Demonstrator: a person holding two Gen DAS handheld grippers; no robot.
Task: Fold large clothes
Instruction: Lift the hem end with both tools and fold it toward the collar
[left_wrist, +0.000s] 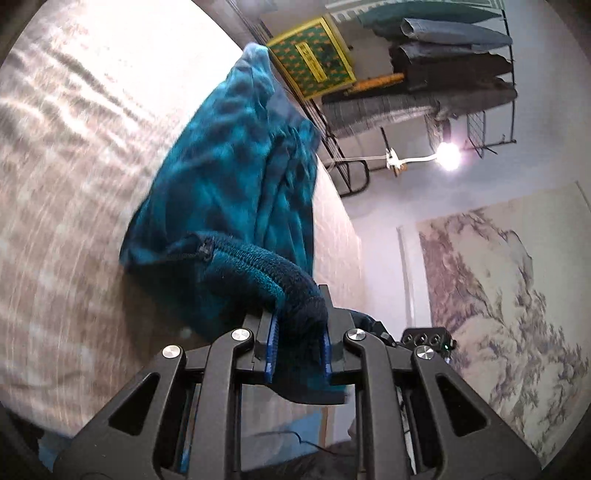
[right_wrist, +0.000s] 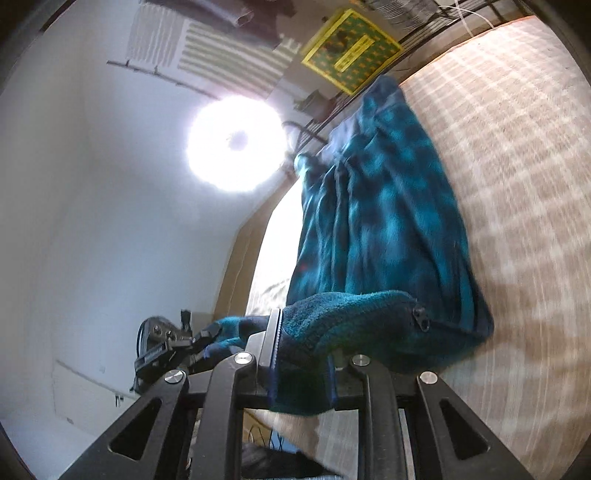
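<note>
A teal and dark blue checked fleece garment with a zipper lies lengthwise on a bed with a beige checked cover. My left gripper is shut on a thick dark ribbed edge of the garment, lifted off the bed. In the right wrist view the same garment stretches away over the bed cover. My right gripper is shut on another fleece edge beside the zipper pull. The other gripper's black body shows at the left of that view, holding cloth too.
A black metal rack hung with folded trousers and clothes stands past the bed's far end, with a yellow-bordered green box beside it. A bright lamp glares on the wall. A patterned wall hanging is at the right.
</note>
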